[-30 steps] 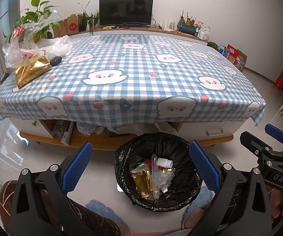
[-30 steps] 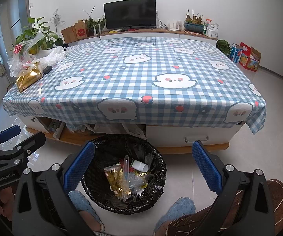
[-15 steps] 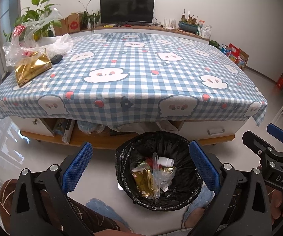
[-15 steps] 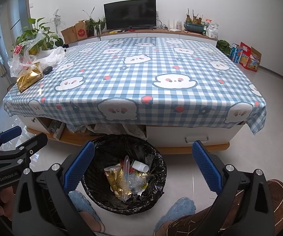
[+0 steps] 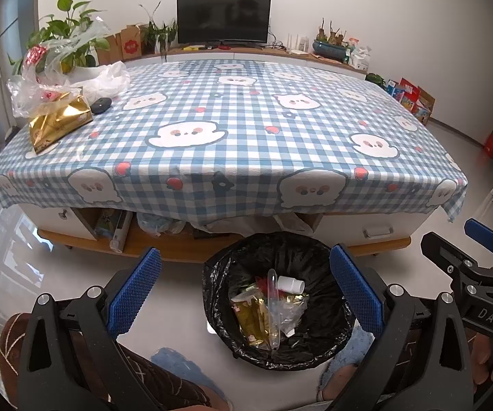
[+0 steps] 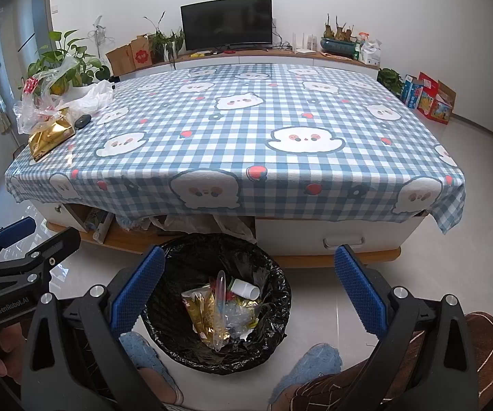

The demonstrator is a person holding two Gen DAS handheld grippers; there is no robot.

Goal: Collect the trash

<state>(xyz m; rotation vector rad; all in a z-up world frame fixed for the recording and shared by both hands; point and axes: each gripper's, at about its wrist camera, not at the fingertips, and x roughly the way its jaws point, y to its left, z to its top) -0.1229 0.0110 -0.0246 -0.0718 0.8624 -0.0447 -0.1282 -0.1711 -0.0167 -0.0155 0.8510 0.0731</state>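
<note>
Change: nothing shifting since earlier frames | left gripper (image 5: 243,294) and right gripper (image 6: 249,291) hovering apart, empty, over bin (image 5: 315,253) | gold wrapper (image 5: 58,125) waiting at worktop's far-left corner.

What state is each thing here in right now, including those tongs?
Left tongs: open, empty.
Right tongs: open, empty.
Trash bin: black-lined, partly filled with wrappers.
White bottle: lying in the bin.
Gold bag: lying on the table.
TV: off.
</note>
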